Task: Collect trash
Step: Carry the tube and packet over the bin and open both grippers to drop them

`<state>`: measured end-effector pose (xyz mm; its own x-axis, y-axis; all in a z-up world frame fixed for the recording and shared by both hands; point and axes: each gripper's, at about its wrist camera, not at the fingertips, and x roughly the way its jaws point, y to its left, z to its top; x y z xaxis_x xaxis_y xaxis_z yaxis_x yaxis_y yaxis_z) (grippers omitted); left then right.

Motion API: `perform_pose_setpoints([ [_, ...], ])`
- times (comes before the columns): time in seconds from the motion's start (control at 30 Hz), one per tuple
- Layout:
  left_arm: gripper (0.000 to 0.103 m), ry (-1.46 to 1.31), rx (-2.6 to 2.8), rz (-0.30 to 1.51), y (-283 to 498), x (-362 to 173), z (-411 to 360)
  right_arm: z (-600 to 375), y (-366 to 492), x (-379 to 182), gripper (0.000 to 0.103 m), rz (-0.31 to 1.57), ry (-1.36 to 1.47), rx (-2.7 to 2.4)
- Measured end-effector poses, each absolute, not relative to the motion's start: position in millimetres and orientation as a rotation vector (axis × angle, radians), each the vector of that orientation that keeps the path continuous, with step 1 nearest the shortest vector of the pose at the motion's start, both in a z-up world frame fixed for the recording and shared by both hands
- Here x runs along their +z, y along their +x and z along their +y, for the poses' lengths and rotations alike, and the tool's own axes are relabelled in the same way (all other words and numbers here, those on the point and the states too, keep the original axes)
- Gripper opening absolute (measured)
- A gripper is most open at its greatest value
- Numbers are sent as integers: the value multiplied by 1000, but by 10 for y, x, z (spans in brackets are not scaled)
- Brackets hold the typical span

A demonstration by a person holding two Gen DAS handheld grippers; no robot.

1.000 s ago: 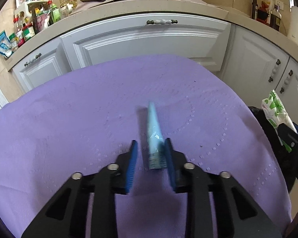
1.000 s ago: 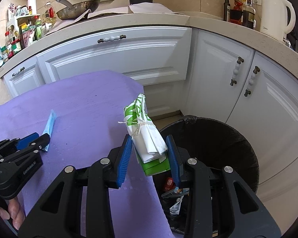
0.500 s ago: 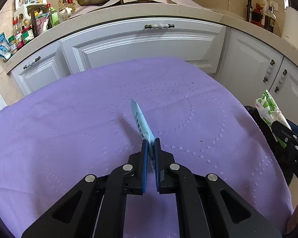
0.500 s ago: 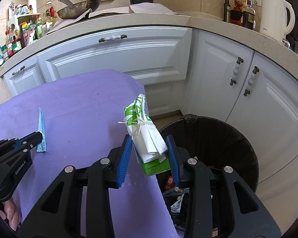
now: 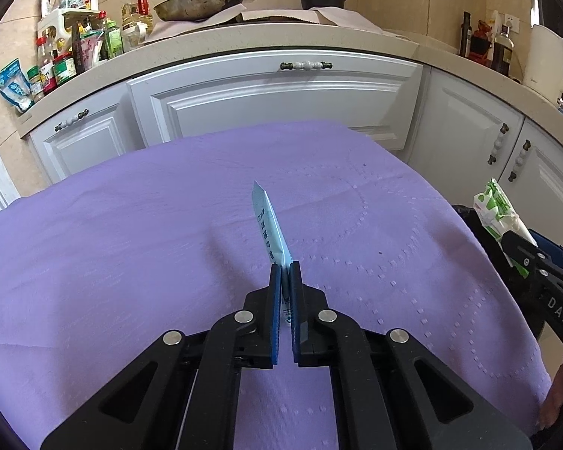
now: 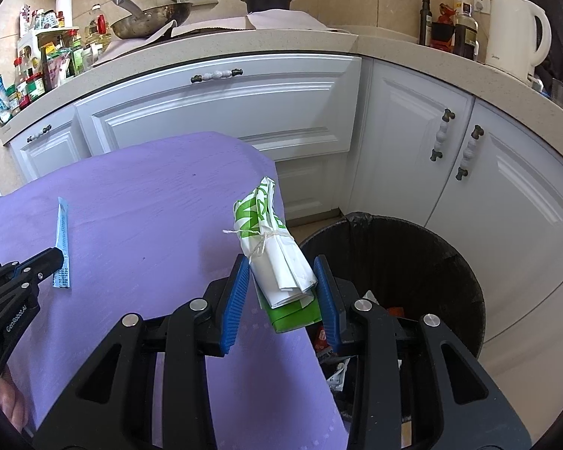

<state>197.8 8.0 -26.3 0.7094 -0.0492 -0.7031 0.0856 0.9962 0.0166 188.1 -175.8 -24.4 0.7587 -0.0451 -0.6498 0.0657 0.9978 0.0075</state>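
My left gripper is shut on a thin light-blue sachet and holds it on edge above the purple tablecloth. The sachet also shows in the right wrist view, at the left gripper's tip. My right gripper is shut on a green-and-white paper bundle tied with string, held at the table's right edge beside the black-lined trash bin. The bundle also shows at the right of the left wrist view.
The bin holds several wrappers. White cabinets and a counter with a pan, jars and a kettle stand behind. The table edge is close to the bin.
My left gripper closed on the blue sachet and lifted it off the cloth, turning it on edge. My right gripper kept holding the bundle near the bin.
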Motion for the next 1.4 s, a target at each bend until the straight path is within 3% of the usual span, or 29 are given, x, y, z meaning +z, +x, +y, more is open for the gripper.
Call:
perform_pose_setpoints([
  [0.83, 5, 95, -294, 669, 1503, 80, -620, -2279, 1257, -46, 35, 647, 84, -230],
  [1.4, 5, 179, -411, 638, 1701, -32, -1392, -2885, 1317, -189, 35, 639, 141, -358],
])
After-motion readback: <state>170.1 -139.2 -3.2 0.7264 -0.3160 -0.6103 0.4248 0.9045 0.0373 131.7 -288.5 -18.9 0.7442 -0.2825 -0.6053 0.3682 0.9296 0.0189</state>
